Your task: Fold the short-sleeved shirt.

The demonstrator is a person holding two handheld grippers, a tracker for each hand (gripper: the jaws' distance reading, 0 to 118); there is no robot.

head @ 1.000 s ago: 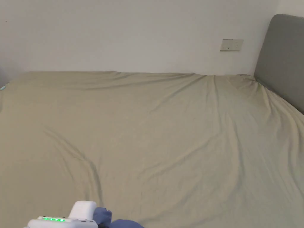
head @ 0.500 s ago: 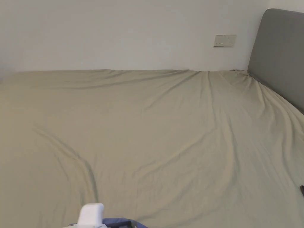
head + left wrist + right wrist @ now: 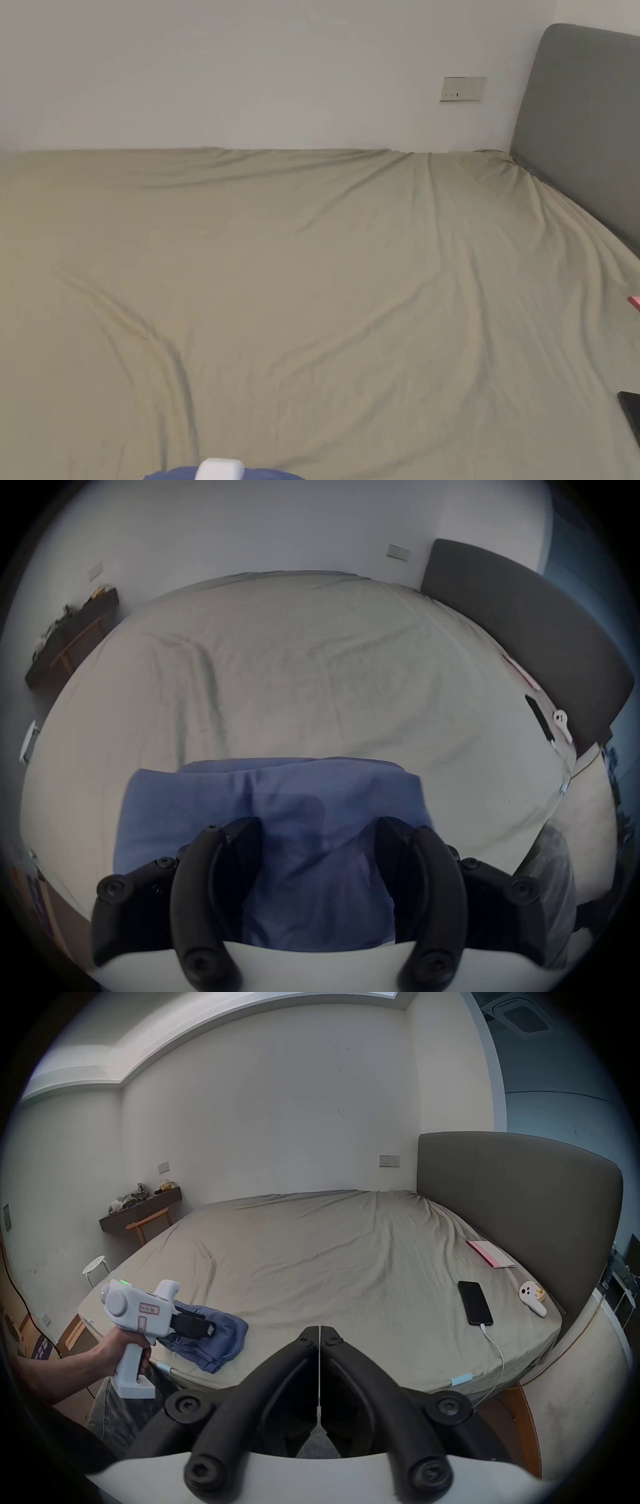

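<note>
The blue short-sleeved shirt (image 3: 277, 791) lies folded in a compact bundle at the near edge of the bed (image 3: 350, 281). My left gripper (image 3: 318, 823) hovers right over it, open, its jaws wide apart with only cloth beneath them. In the right gripper view that white hand-held left gripper (image 3: 194, 1326) sits above the shirt (image 3: 225, 1338), held by a hand. My right gripper (image 3: 318, 1329) is off the bed's near edge, shut with nothing between its jaws. In the head view a sliver of the shirt (image 3: 169, 475) and the left gripper's white top (image 3: 220, 469) show at the bottom edge.
A black phone (image 3: 475, 1307) on a white cable, a white controller (image 3: 531, 1298) and a pink booklet (image 3: 490, 1253) lie by the grey headboard (image 3: 519, 1206). A white stool (image 3: 94, 1265) and a wall shelf with a chair stand beyond the bed's left side.
The head camera has turned right. The left gripper has sunk toward the bottom edge of the head view, and the raised bit of blue cloth beside it now lies lower.
</note>
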